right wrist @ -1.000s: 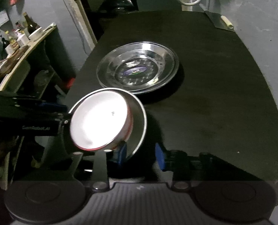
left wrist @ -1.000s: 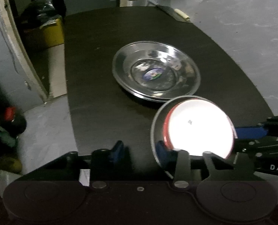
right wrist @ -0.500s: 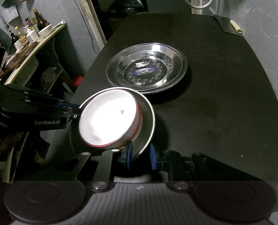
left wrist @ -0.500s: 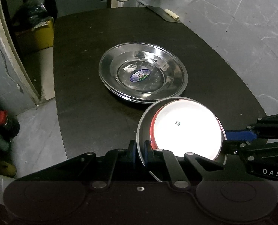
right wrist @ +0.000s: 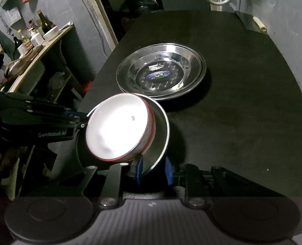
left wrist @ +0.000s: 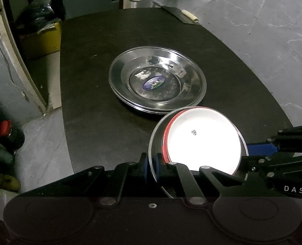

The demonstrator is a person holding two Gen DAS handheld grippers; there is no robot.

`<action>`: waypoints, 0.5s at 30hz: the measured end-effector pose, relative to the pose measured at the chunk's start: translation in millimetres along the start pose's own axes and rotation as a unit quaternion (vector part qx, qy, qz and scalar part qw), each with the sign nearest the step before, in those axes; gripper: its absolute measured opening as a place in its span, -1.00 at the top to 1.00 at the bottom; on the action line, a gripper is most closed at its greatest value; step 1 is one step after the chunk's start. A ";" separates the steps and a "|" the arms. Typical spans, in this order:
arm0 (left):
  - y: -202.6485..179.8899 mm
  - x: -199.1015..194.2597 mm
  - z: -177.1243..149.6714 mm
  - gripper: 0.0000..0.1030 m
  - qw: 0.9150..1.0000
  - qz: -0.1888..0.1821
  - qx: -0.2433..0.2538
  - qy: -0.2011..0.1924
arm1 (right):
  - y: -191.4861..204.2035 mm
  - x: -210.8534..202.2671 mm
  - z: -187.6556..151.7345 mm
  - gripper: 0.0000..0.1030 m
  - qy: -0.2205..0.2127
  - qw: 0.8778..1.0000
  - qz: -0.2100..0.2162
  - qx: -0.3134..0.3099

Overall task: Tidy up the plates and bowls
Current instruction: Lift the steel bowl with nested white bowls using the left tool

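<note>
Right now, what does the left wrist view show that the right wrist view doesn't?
Left only: a yellow box on the floor and the left tongs shut on the steel bowl's rim.
Right only: a shelf of bottles and the right tongs, open astride that rim.
Both: the stacked steel plates on the black table, and the white bowl nested in the steel bowl.
</note>
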State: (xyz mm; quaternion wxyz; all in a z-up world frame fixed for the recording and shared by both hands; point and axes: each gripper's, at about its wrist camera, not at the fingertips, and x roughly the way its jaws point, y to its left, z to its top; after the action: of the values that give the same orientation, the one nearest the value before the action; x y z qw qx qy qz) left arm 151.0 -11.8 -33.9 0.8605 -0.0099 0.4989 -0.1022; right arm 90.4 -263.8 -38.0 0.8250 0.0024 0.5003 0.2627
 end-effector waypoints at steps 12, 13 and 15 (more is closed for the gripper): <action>-2.3 0.4 4.1 0.90 1.000 -0.011 -0.006 0.000 | -0.5 -4.4 -4.5 0.46 -0.004 1.000 -0.005 -0.011; -4.4 0.0 4.8 0.90 1.000 -0.012 -0.002 -0.001 | -1.9 -5.7 -5.1 0.47 -0.006 1.000 -0.007 -0.008; -8.5 -0.6 7.1 0.91 1.000 -0.014 0.003 -0.003 | -5.1 -10.0 -7.2 0.47 -0.012 1.000 -0.008 -0.002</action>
State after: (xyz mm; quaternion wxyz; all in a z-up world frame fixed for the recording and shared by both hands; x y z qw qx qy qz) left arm 155.4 -20.7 -28.8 0.8604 -0.0149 0.4961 -0.1155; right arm 83.0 -274.4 -34.8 0.8330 -0.0002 0.4902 0.2566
